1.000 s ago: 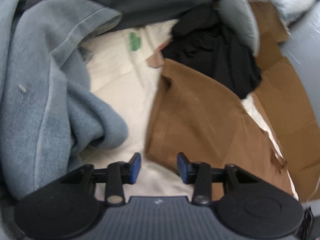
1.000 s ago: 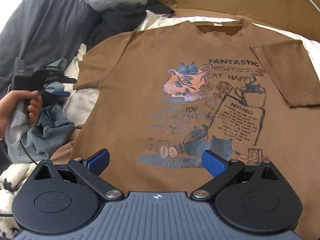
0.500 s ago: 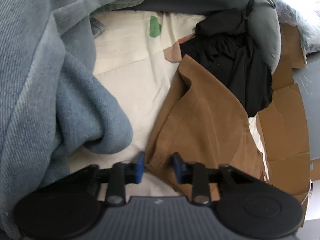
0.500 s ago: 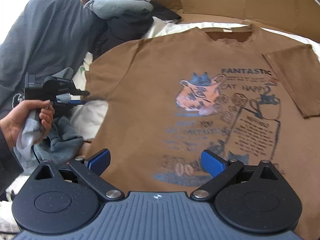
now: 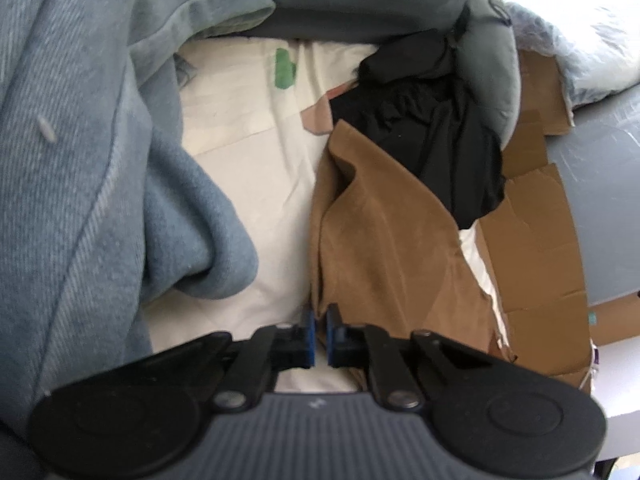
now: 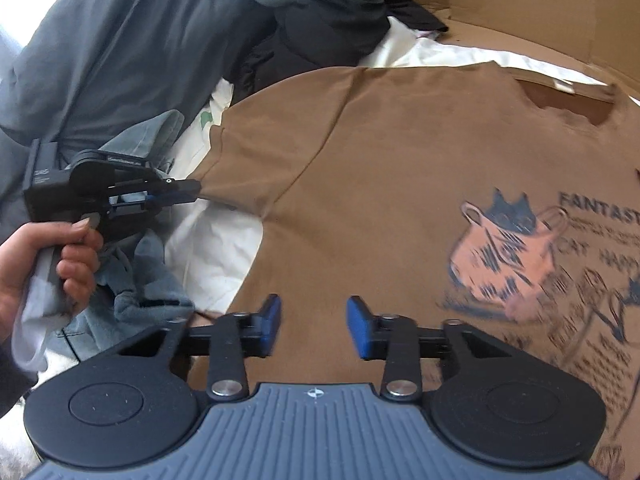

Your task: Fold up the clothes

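White bedding (image 5: 248,184) covers the surface, with flattened cardboard (image 6: 512,4) along its far edge and a heap of grey and black clothes (image 6: 312,28) piled behind. On the bedding a brown T-shirt (image 6: 380,184) lies spread out, print side up, with a cat graphic (image 6: 504,252) and lettering across the chest; its collar points toward the cardboard.

At the shirt's sleeve edge, the left gripper (image 5: 319,336) has its blue fingers (image 5: 308,338) pressed together on the sleeve's hem (image 5: 320,304), having just closed; from the right wrist view a hand (image 6: 44,264) holds this gripper level at the sleeve tip. A blue-grey garment (image 5: 100,184) lies bunched just beside it on the bedding.

Over the shirt's lower side, the right gripper (image 6: 313,322) hangs with its fingers (image 6: 359,330) partly apart, having just been closing. Brown fabric shows in the gap, but the pads do not visibly pinch it. The print is blurred.
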`<state>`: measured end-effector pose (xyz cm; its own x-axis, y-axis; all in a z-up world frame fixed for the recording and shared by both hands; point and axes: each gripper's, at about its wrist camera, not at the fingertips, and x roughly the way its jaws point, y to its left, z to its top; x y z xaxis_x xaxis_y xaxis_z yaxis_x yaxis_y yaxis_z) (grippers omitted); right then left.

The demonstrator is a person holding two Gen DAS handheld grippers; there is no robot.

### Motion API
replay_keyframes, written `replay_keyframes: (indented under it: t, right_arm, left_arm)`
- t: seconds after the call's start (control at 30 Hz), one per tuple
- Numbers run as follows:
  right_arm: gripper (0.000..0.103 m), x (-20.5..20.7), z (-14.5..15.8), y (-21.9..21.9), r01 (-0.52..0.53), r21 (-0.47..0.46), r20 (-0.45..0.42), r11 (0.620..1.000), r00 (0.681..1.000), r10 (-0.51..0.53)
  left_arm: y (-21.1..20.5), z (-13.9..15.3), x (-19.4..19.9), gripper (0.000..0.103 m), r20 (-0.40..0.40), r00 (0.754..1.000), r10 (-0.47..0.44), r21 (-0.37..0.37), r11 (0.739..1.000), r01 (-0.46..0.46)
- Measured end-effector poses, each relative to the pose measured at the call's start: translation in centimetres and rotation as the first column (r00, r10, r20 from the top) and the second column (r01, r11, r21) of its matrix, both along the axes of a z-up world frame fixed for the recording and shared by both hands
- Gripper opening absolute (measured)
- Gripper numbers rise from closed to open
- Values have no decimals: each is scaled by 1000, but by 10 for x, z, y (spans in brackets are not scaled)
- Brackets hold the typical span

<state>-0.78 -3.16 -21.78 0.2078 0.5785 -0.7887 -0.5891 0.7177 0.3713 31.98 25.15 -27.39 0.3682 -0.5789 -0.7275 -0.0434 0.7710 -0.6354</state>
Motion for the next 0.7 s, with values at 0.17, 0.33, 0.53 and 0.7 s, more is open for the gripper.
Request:
replay_keyframes:
  t: [0.17, 0.33, 0.53, 0.7]
  right_arm:
    - [17, 22, -15, 30, -7, 17, -45, 1000, 999, 8]
    - [16, 41, -30, 65, -11, 38, -78, 999, 997, 14]
    - [16, 53, -41, 88, 3, 35, -102, 999, 995, 1]
    - [16, 57, -44, 90, 34, 47, -125, 998, 992, -28]
  left_arm:
    - [0, 1, -2, 5, 19, 1000, -23, 4, 1000, 23]
    - [-1, -1, -2, 5, 24, 999, -43, 39, 998, 42]
    - [-4, -7, 5, 47, -2, 999, -33, 18, 999, 33]
    - [-12, -17, 12, 56, -20, 1000, 3, 23, 1000, -2]
